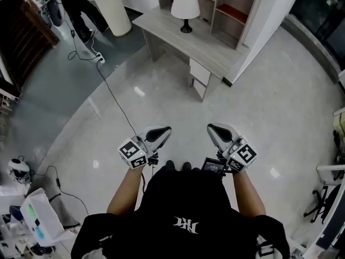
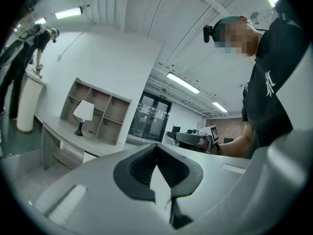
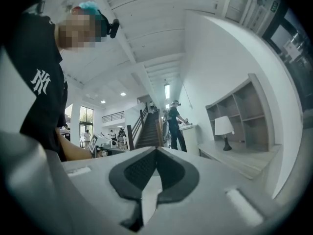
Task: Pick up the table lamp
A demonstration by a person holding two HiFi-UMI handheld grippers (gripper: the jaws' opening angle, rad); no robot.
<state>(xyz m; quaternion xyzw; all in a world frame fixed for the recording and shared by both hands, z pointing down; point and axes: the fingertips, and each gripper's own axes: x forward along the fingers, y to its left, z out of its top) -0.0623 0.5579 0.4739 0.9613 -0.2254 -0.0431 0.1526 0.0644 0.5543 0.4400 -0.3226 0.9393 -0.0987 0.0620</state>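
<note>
A table lamp [image 1: 184,8] with a white shade and a dark base stands upright on a grey wooden desk [image 1: 167,30] at the far end of the room. It shows small in the left gripper view [image 2: 83,115] and in the right gripper view [image 3: 224,129]. My left gripper [image 1: 164,130] and right gripper [image 1: 212,128] are held side by side close to the person's body, well short of the desk, over bare floor. Both point level with jaws shut and nothing between them.
An open shelf unit [image 1: 223,7] stands on the desk behind the lamp. A white cylindrical stand [image 1: 114,9] with a person [image 1: 81,9] beside it is at the desk's left. A cable [image 1: 110,90] runs across the glossy floor. Equipment [image 1: 32,215] crowds the near left.
</note>
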